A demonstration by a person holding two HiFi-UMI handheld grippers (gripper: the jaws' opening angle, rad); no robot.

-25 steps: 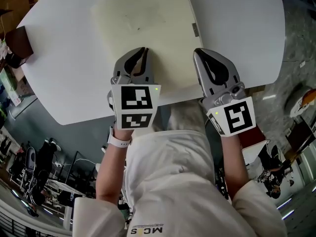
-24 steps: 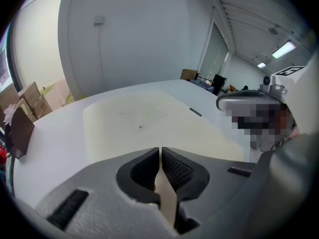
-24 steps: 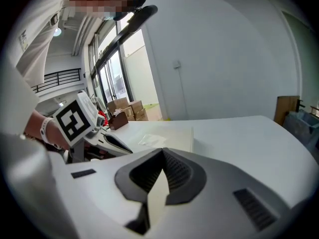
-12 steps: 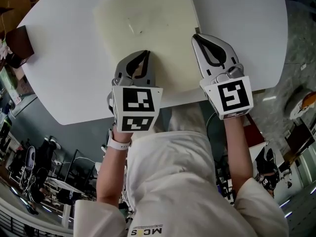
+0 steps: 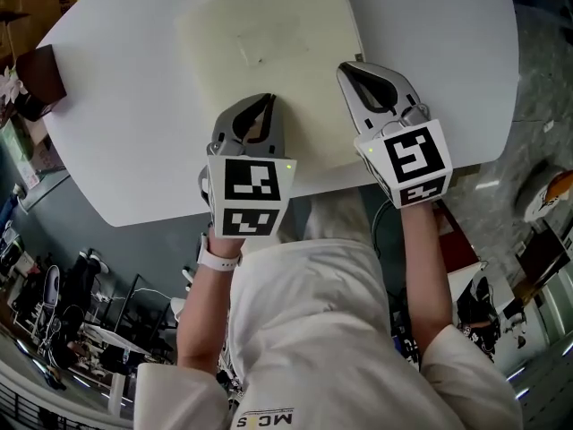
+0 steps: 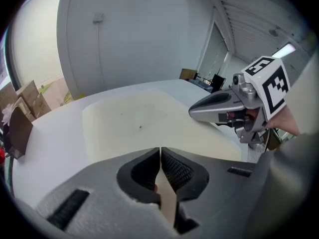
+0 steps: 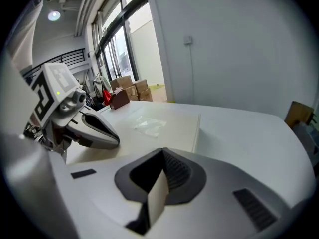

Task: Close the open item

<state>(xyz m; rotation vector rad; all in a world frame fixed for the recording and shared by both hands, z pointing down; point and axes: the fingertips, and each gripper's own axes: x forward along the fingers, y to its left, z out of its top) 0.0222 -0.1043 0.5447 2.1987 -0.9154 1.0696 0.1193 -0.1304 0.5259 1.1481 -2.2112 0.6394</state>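
Clenched shut above the near part of the flat cream case (image 5: 269, 52) on the white table (image 5: 134, 106): left claw (image 5: 264, 99). Likewise clenched, at its right edge: right claw (image 5: 343, 66).

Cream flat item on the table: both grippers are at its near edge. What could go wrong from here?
1. The left gripper and right gripper both have their jaws shut, so they can only push; the cream item may slide across the smooth white table.
2. The item's near edge lies close to the table's edge, so a pull toward the person might drag it off.
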